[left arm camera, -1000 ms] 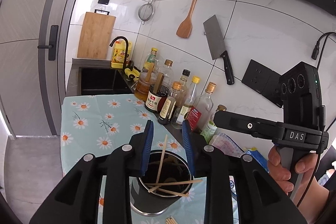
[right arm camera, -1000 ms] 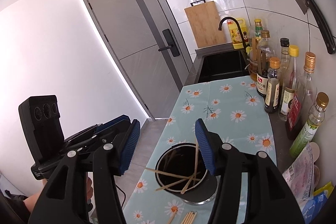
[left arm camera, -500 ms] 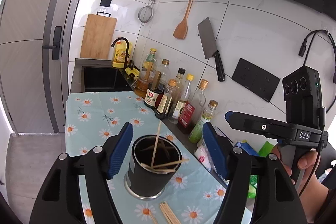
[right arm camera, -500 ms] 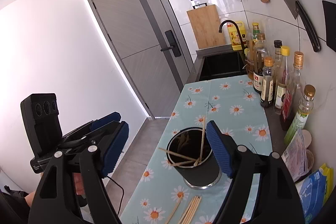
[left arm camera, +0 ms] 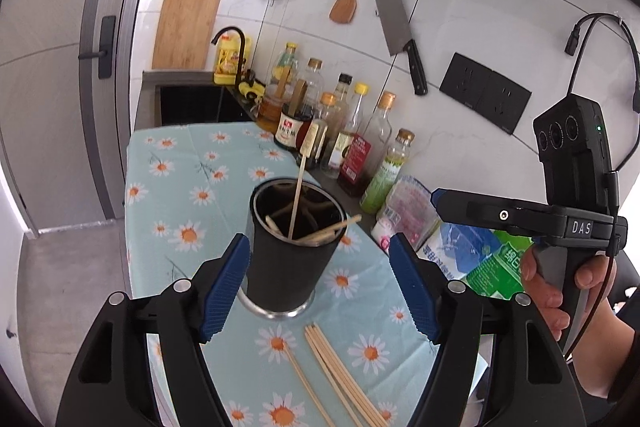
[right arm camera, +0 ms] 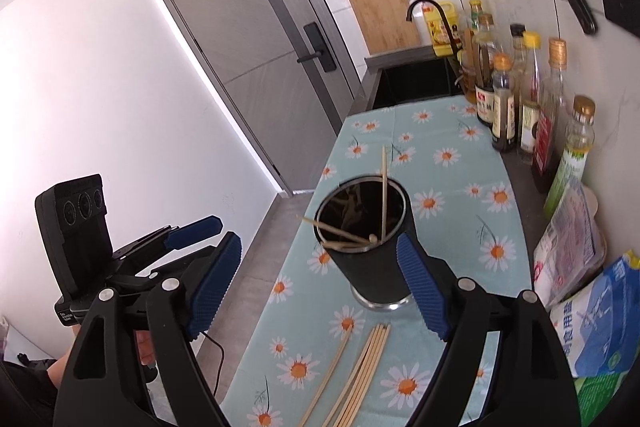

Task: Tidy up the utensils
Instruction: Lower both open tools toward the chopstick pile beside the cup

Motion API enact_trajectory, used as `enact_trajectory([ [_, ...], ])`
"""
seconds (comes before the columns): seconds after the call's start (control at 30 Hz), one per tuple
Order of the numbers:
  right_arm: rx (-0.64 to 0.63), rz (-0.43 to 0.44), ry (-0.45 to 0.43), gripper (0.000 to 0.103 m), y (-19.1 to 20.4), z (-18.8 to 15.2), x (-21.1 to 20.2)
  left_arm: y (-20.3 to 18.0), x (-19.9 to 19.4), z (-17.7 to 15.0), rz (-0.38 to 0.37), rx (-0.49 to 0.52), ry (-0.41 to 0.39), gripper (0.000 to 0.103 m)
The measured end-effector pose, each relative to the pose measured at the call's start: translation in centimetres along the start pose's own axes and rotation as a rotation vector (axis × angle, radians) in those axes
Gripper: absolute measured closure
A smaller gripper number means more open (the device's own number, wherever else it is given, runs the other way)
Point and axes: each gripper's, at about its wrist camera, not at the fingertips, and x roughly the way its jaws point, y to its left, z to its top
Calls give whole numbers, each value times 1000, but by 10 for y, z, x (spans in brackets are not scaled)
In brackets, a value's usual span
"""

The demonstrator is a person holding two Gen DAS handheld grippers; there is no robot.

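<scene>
Condiment bottles [left arm camera: 352, 147] along wall, food packets [left arm camera: 476, 259] right. Black utensil cup [left arm camera: 288, 247] on daisy cloth [left arm camera: 180, 195] (chopsticks inside), between spread fingers of left gripper [left arm camera: 320, 287]. Loose chopsticks [left arm camera: 344, 379] nearer. Right gripper [right arm camera: 320, 287] spread wide, empty.

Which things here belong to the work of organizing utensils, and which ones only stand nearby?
Belong to the job:
- black holder cup with some chopsticks inside
- loose chopsticks lying on the daisy cloth
- left gripper and right gripper, both open

Only nearby:
- sauce bottles
- cleaver on the wall
- wooden spatula
- cutting board
- food packets
</scene>
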Motion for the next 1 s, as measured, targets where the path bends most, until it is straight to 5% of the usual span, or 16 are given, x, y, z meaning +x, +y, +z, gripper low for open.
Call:
enact_trajectory([
  [0.53, 102, -39, 243, 24, -28, -59, 56, 16, 18, -52, -18, -112, 150, 33],
  [1.0, 272, -118, 588, 63, -58, -98, 127, 29, 43, -88, 22, -170, 308, 33],
])
